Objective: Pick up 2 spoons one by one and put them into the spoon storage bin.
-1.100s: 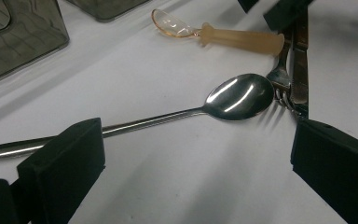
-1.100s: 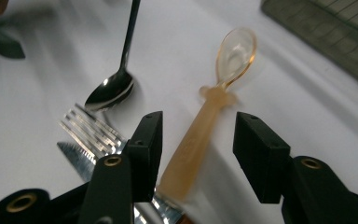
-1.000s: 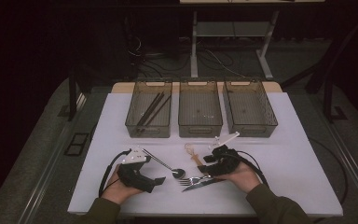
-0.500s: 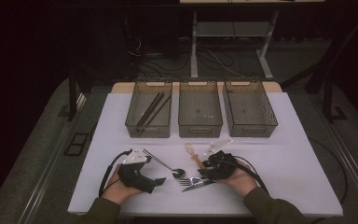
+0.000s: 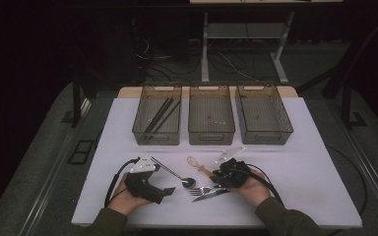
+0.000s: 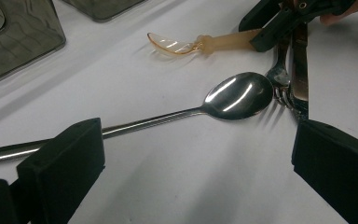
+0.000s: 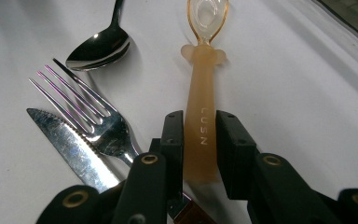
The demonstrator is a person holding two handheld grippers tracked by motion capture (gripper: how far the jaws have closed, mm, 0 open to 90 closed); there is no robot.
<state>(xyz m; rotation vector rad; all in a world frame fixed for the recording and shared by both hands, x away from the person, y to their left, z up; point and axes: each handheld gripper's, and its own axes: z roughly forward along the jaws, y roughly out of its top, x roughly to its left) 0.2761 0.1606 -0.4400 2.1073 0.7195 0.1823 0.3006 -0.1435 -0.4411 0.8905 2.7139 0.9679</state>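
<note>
Spoon direction: the translucent amber plastic spoon with a thick handle point(image 7: 201, 88) is lying flat, its long axis running straight away from the right claw point(image 7: 200, 140), bowl at the far end, handle end toward the claw.
Spoon look: the bowl is showing clear and glassy, the handle milky orange with raised letters.
Spoon place: it is resting on the white surface point(image 5: 305, 167), just beside a steel fork point(image 7: 91, 116), a serrated steel knife point(image 7: 70, 144) and a polished steel spoon point(image 7: 100, 46).
Right claw: its jaws have just been closing and are sitting narrow, flanking the handle, seemingly touching both sides.
Left claw point(image 6: 191, 158): it is gaping wide, holding nothing, with the polished steel spoon lying ahead.
</note>
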